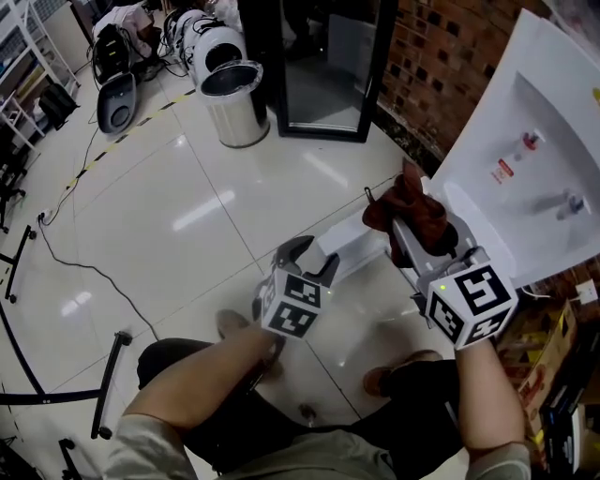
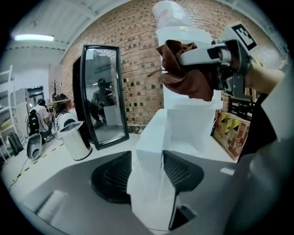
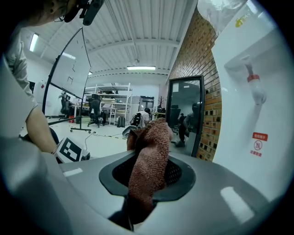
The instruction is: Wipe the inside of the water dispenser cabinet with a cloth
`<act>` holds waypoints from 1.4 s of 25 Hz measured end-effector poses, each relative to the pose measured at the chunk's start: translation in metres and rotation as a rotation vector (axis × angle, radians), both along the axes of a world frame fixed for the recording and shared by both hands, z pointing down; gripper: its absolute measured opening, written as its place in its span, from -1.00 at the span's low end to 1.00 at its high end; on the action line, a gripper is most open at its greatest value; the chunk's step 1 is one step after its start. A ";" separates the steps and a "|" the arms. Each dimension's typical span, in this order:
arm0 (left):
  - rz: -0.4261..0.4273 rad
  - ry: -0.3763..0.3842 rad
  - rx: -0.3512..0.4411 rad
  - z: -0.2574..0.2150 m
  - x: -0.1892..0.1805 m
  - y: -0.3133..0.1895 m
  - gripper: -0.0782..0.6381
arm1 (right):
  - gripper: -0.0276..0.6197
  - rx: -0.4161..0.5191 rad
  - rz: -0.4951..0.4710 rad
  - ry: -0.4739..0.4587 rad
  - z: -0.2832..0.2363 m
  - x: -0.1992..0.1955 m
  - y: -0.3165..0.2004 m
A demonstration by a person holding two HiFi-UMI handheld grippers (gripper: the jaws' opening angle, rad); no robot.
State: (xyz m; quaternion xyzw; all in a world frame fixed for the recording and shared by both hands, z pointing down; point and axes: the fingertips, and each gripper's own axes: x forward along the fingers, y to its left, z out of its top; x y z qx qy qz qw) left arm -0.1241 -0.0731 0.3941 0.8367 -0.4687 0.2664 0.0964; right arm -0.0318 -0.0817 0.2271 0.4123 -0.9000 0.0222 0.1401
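Between my right claw's [image 3: 151,163] jaws hangs the reddish-brown cloth [image 1: 405,211]. They are drawn in narrow and clamped on its bunched middle, and a fold stands up past the tips. That claw reaches out nearly level, so the cloth sits in front of the white water dispenser [image 1: 525,141], below its two taps, one with a red top [image 1: 531,142] and one plain [image 1: 562,202].

My left claw [image 1: 309,251] is lower and to the left, tipped downward. Its jaws stand wide, with the free edge of the white cabinet door [image 1: 352,246] between them. The door edge nearly fills the gap and lies just beside both pads. The door is swung out from the foot of the dispenser, and in the left gripper view the pale hollow of the cabinet [image 2: 197,126] shows behind it, open, with the cloth held above it and not yet inside.

A clear water bottle [image 2: 170,13] sits on top of the dispenser. Behind it runs a brick wall [image 1: 441,56], with printed cardboard boxes [image 2: 232,131] stacked to the right. Against the same wall leans a black-framed mirror [image 1: 323,66], and a shiny metal bin [image 1: 234,103] stands beside it on the glossy tiled floor [image 1: 206,216]. My knees are bent low under both claws.
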 end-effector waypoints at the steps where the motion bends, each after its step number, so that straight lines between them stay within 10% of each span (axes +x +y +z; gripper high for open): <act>1: -0.001 0.001 -0.002 0.001 -0.001 -0.003 -0.18 | -0.59 0.001 0.000 -0.001 0.000 -0.003 -0.004; 20: -0.033 -0.010 0.040 0.001 -0.027 -0.045 -0.25 | -0.59 -0.037 -0.088 0.008 0.022 -0.086 -0.048; 35: 0.009 0.002 0.046 0.000 -0.033 -0.057 -0.26 | -0.59 -0.193 -0.179 0.191 0.104 -0.149 -0.063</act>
